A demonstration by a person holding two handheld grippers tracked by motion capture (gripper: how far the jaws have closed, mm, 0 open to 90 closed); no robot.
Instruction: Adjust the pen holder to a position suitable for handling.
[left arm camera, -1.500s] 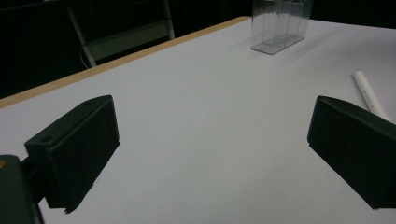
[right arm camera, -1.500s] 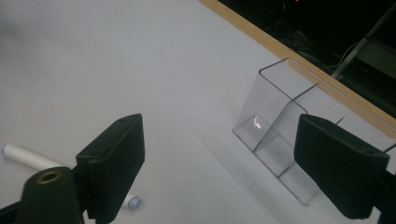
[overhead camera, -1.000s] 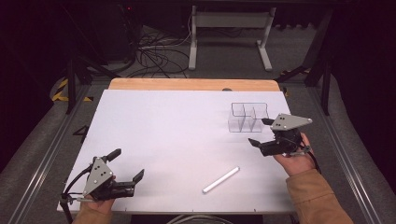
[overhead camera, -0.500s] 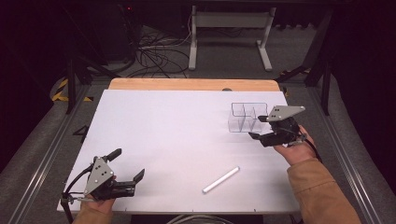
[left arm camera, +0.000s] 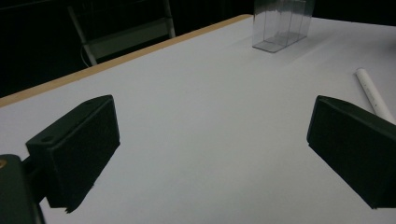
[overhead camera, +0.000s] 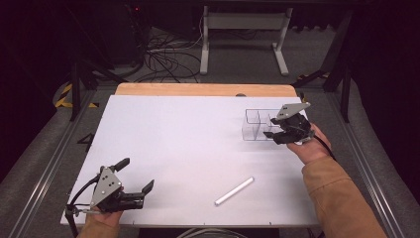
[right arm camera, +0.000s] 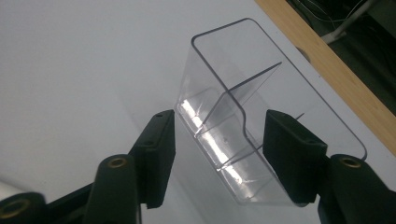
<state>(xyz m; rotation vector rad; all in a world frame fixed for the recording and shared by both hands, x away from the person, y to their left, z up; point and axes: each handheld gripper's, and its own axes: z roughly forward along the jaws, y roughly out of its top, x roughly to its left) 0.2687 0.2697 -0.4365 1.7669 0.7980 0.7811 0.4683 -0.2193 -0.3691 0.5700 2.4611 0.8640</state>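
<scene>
A clear plastic box (overhead camera: 257, 125) with inner dividers stands at the table's right rear; it also shows in the left gripper view (left arm camera: 281, 23). My right gripper (overhead camera: 275, 127) reaches it from the right. Its jaws have just been closing and now straddle the box's near end (right arm camera: 233, 60). The right gripper (right arm camera: 222, 119) still shows a thin gap at one pad, so I read it as open. A white tube (overhead camera: 234, 191) lies near the front edge, and its end shows in the left gripper view (left arm camera: 372, 93). My left gripper (overhead camera: 135, 173) rests wide open at the front left, nothing between its jaws (left arm camera: 210, 126).
The white table top (overhead camera: 188, 144) has a wooden strip (overhead camera: 203, 89) along its far edge. Beyond it are cables and a stand's legs on the dark floor. Metal rails run along both sides of the table.
The right gripper has moved away from the person and up to the clear box, and its jaws have narrowed around the box's end. The left gripper and the tube have stayed put.
</scene>
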